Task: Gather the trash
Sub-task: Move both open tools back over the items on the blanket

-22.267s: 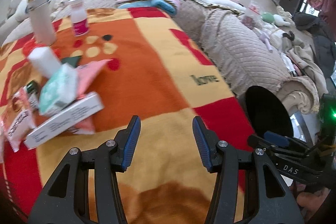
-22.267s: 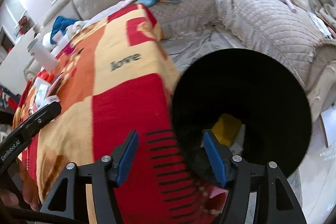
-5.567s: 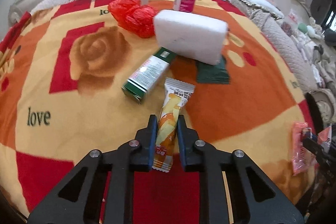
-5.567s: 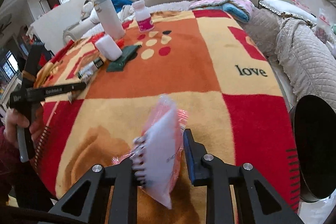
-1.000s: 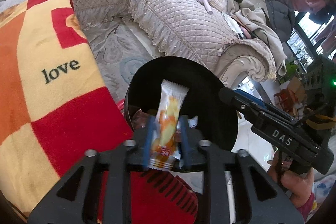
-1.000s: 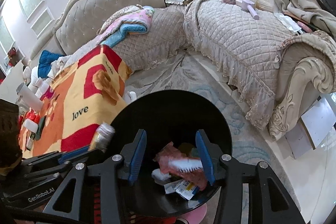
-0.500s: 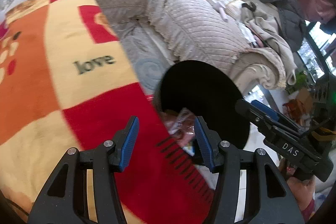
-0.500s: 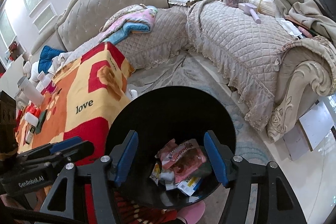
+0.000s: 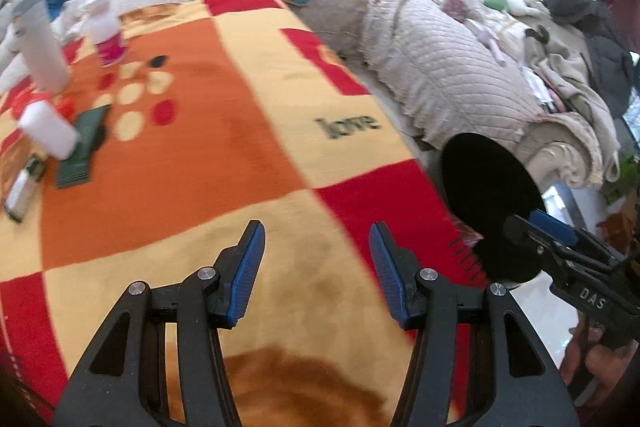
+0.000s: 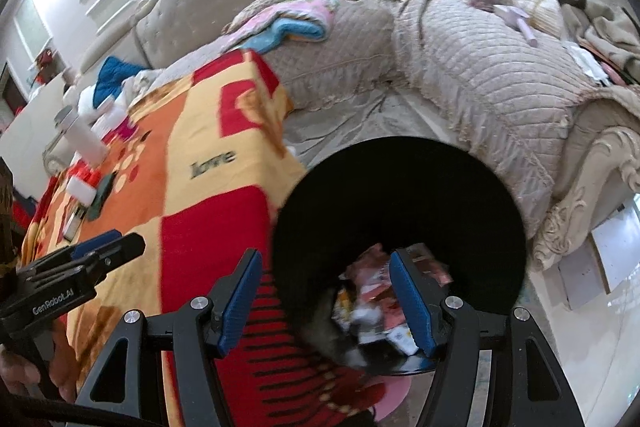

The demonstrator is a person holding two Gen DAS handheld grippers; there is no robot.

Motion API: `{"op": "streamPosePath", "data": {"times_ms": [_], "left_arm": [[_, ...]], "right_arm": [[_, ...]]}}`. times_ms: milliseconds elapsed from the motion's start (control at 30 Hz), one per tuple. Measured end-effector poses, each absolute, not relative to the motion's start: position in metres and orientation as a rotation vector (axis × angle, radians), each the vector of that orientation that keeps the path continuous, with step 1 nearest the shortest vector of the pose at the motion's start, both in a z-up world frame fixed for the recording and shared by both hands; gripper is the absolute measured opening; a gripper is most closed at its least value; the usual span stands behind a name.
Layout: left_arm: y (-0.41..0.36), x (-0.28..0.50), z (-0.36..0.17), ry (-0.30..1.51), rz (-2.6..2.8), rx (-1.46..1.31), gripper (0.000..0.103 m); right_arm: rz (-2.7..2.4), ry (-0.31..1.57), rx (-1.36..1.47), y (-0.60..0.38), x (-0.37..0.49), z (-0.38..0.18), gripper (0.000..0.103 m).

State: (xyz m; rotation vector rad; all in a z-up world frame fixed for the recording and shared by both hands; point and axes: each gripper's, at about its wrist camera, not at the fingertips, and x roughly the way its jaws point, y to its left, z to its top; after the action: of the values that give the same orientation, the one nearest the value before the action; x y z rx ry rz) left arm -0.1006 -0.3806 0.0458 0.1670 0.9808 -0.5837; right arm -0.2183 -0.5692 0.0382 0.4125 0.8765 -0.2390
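Observation:
My left gripper (image 9: pixel 316 239) hangs open over the red and yellow blanket (image 9: pixel 248 147), nothing between its blue pads. Far left on the blanket lie a white foam block (image 9: pixel 48 133), a dark green packet (image 9: pixel 80 147) and a small green and white box (image 9: pixel 22 187). The black bin (image 9: pixel 492 203) stands past the blanket's right edge. My right gripper (image 10: pixel 325 259) is open above the bin's near rim (image 10: pixel 400 155), and wrappers (image 10: pixel 372 291) lie at the bottom between its fingers' lines of sight. Neither gripper holds anything.
A tall white tumbler (image 9: pixel 38 47) and a white bottle with a pink label (image 9: pixel 108 35) stand at the blanket's far left. A quilted beige sofa (image 9: pixel 440 67) with clothes and cushions wraps the back and right. Pale floor (image 10: pixel 600 327) lies beyond the bin.
The left gripper let go of the orange snack wrapper over the bin, opened, and swung left over the blanket. The right gripper opened wider; its pink packet lies in the bin.

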Motion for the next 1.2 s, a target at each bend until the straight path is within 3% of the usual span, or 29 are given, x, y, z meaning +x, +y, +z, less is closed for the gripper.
{"op": "streamPosePath", "data": {"times_ms": [767, 1200], "left_arm": [[-0.232, -0.071, 0.044, 0.955, -0.356, 0.113, 0.053], [-0.129, -0.022, 0.033, 0.981, -0.179, 0.056, 0.053]], "right_arm": [[0.014, 0.953, 0.253, -0.422, -0.142, 0.042, 0.066], [0.176, 0.947, 0.221, -0.351, -0.056, 0.053, 0.067]]}}
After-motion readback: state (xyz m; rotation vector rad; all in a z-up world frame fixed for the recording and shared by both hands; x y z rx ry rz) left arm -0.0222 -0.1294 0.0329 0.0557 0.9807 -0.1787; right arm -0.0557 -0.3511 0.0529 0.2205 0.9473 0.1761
